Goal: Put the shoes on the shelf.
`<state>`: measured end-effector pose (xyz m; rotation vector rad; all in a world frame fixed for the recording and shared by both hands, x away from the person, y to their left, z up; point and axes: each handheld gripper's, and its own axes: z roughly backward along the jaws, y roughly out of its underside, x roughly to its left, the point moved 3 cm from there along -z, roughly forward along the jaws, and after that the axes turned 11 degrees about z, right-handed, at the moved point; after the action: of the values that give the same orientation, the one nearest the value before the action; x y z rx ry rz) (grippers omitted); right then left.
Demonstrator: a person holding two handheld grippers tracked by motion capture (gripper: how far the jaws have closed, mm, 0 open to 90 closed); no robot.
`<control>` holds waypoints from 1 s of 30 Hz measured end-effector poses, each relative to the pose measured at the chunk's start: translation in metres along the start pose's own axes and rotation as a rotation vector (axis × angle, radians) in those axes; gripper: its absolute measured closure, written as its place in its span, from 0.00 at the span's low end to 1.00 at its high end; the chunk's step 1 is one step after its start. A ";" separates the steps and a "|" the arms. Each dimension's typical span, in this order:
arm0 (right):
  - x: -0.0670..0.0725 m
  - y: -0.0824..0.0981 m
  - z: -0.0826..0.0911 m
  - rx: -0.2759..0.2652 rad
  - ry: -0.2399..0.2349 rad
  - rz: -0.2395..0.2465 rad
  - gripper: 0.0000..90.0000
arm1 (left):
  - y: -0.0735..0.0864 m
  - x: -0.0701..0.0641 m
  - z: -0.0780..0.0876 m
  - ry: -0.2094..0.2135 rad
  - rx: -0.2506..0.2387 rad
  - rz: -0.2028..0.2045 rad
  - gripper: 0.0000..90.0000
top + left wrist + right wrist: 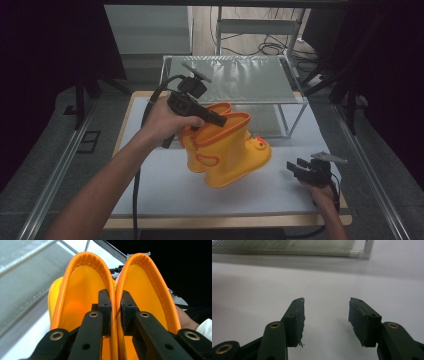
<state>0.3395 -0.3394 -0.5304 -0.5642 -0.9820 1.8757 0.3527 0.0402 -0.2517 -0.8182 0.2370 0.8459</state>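
Notably unlabelled, yellow rain boots (227,152), orange rims pinched by left hand-held gripper (115,312).

A pair of boots (227,152) is seen in bright yellow, with orange cuffs and orange pull loops; a small red and black mark is carried at the toe, at about three o'clock. Both hand-held grippers, left (212,116) and right (296,167), are finished in black with brass-coloured rivets. The bench (160,190) is topped in white, edged in pale wood. The rack (235,80) is shown in translucent grey-green.
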 end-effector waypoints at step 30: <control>-0.005 0.000 0.004 -0.017 0.012 -0.017 0.52 | -0.137 0.002 0.042 -0.072 -0.153 0.102 0.91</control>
<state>0.3387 -0.3454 -0.5278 -0.5747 -0.9929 1.8481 0.4504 0.0187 -0.1498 -0.9222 0.1528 0.9966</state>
